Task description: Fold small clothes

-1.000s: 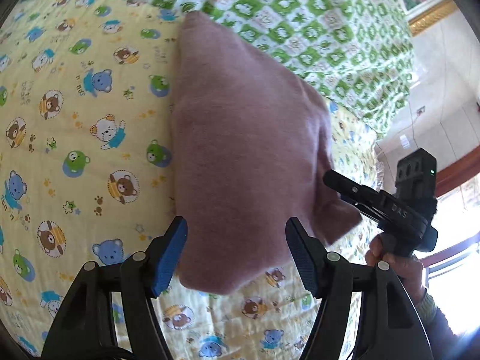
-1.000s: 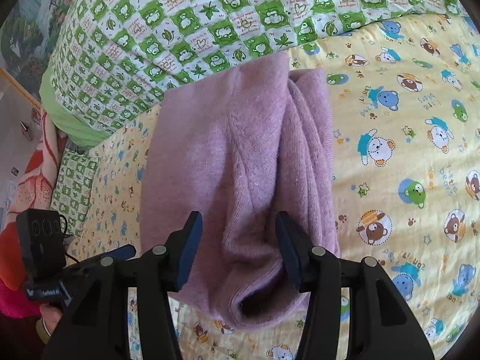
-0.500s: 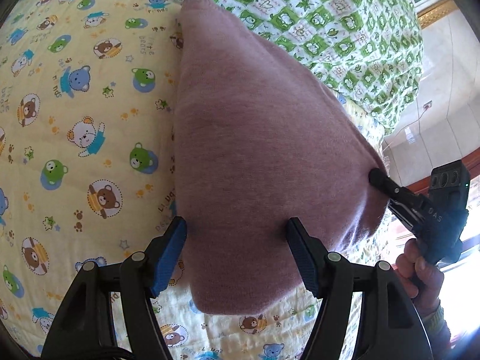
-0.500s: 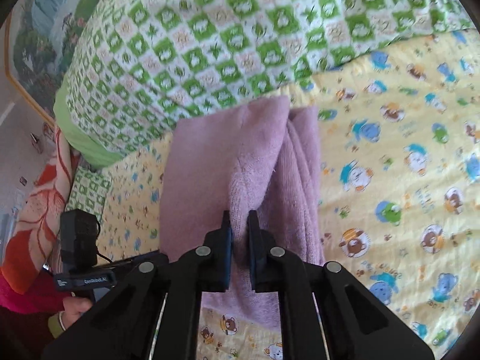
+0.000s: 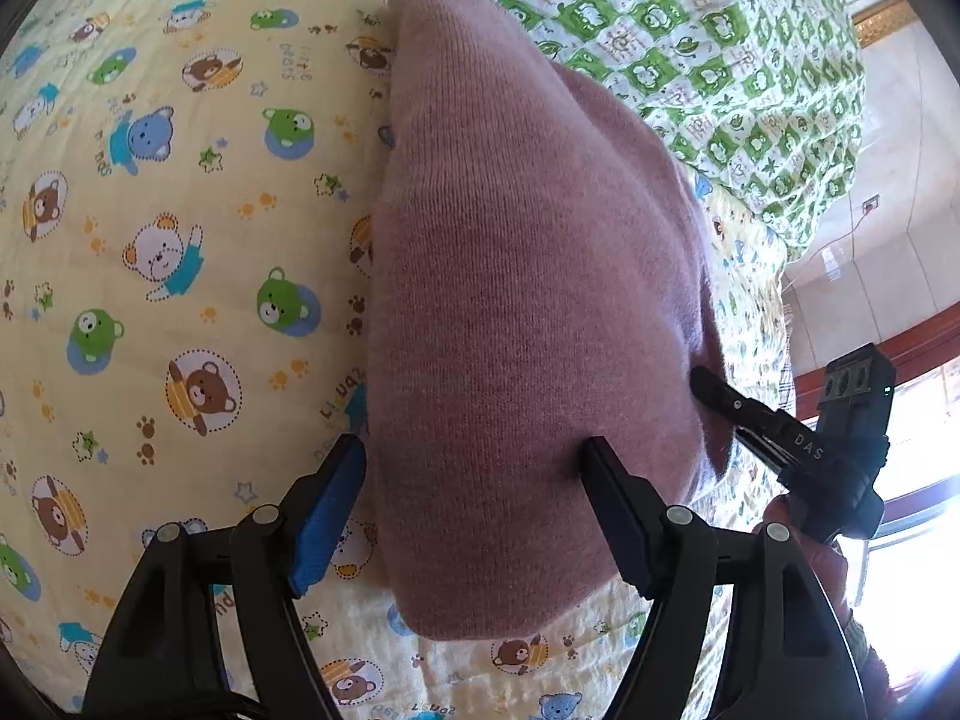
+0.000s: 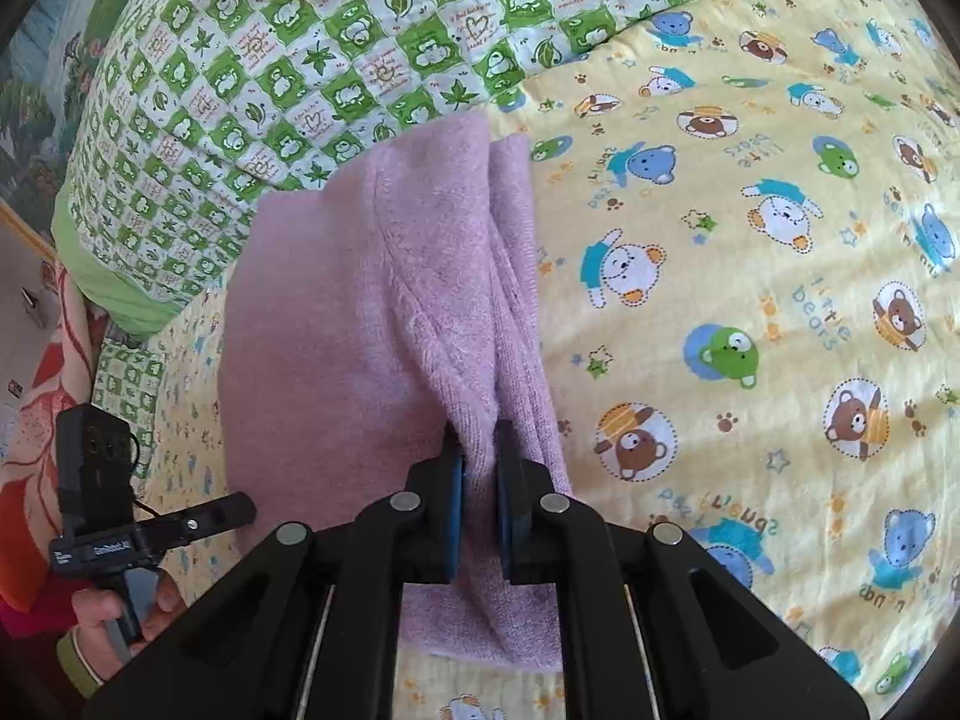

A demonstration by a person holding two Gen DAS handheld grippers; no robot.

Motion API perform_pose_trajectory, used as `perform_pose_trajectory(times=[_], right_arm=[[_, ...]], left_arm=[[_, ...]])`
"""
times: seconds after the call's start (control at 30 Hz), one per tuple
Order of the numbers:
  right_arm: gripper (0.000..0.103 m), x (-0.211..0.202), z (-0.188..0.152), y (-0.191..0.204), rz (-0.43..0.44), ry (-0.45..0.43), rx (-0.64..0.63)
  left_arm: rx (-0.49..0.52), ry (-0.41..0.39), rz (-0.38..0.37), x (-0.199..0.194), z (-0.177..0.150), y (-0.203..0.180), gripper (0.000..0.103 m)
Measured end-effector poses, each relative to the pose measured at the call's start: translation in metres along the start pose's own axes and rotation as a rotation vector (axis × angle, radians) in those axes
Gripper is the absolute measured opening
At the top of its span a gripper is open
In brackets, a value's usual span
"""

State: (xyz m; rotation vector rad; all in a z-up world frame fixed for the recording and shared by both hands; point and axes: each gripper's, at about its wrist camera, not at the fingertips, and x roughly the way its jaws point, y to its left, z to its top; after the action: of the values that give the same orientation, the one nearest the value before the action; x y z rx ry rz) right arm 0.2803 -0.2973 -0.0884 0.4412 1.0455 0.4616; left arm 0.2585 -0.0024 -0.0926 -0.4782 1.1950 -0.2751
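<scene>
A pink knitted garment (image 5: 528,312) lies folded on the yellow bear-print sheet (image 5: 180,240). My left gripper (image 5: 474,504) is open, its fingers straddling the garment's near end, with the cloth bulging between them. My right gripper (image 6: 479,498) is shut on a raised fold of the pink garment (image 6: 372,324) near its lower edge. The right gripper also shows in the left wrist view (image 5: 708,390), its tips at the garment's right side. The left gripper shows in the right wrist view (image 6: 234,507) at the garment's left edge.
A green-and-white checked quilt (image 6: 336,60) lies along the far side of the yellow sheet (image 6: 750,300), touching the garment's far end. The bed edge, tiled floor and a wooden window frame (image 5: 900,336) are at the right in the left wrist view.
My right gripper shut on a fold of the pink garment and lifted it a little. My left gripper moved closer over the garment's near end and stayed open.
</scene>
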Motion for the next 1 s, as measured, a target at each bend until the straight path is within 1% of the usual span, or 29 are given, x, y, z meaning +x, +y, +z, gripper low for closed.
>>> perform_pose_trajectory(times=[0.07,0.13,0.2,0.27,0.33,0.4,0.43,0.53,0.63,0.77,0.93,0.97,1.0], right_arm=[[0.011,0.001,0.0,-0.007,0.017,0.003,0.041],[0.014,0.0,-0.001,-0.006,0.024,0.01,0.055],[0.025,-0.006,0.001,0.004,0.003,0.006,0.022],[0.031,-0.012,0.005,0.015,-0.026,-0.008,-0.018],[0.037,-0.018,0.011,0.023,-0.033,-0.033,-0.039],[0.057,-0.02,0.018,0.025,-0.022,-0.052,-0.031],[0.059,-0.019,0.022,0.025,-0.02,-0.061,-0.024],[0.059,-0.014,0.035,0.028,-0.017,-0.075,-0.029],[0.059,-0.003,0.047,0.029,-0.03,-0.066,-0.028],[0.059,0.012,0.056,0.025,-0.017,-0.049,-0.013],[0.059,0.028,0.062,0.018,0.013,-0.021,0.017],[0.059,0.031,0.064,0.018,0.016,-0.016,0.02],[0.059,0.035,0.065,0.016,0.023,-0.01,0.026]], left_arm=[[-0.002,-0.01,0.0,-0.003,0.003,0.0,0.074],[-0.011,-0.022,-0.002,-0.007,0.007,0.003,0.074],[-0.023,-0.031,-0.004,-0.009,0.013,0.005,0.074],[-0.038,-0.041,-0.009,-0.01,0.02,0.008,0.075],[-0.051,-0.045,-0.013,-0.01,0.027,0.01,0.075],[-0.061,-0.046,-0.014,-0.008,0.034,0.011,0.075],[-0.064,-0.048,-0.013,-0.008,0.037,0.012,0.075],[-0.073,-0.062,-0.015,-0.006,0.05,0.012,0.075],[-0.082,-0.078,-0.023,-0.003,0.069,0.011,0.076],[-0.085,-0.079,-0.031,0.01,0.102,0.012,0.077],[-0.126,-0.075,-0.049,0.029,0.147,0.022,0.077],[-0.13,-0.08,-0.053,0.033,0.154,0.025,0.073],[-0.132,-0.087,-0.066,0.037,0.162,0.027,0.067]])
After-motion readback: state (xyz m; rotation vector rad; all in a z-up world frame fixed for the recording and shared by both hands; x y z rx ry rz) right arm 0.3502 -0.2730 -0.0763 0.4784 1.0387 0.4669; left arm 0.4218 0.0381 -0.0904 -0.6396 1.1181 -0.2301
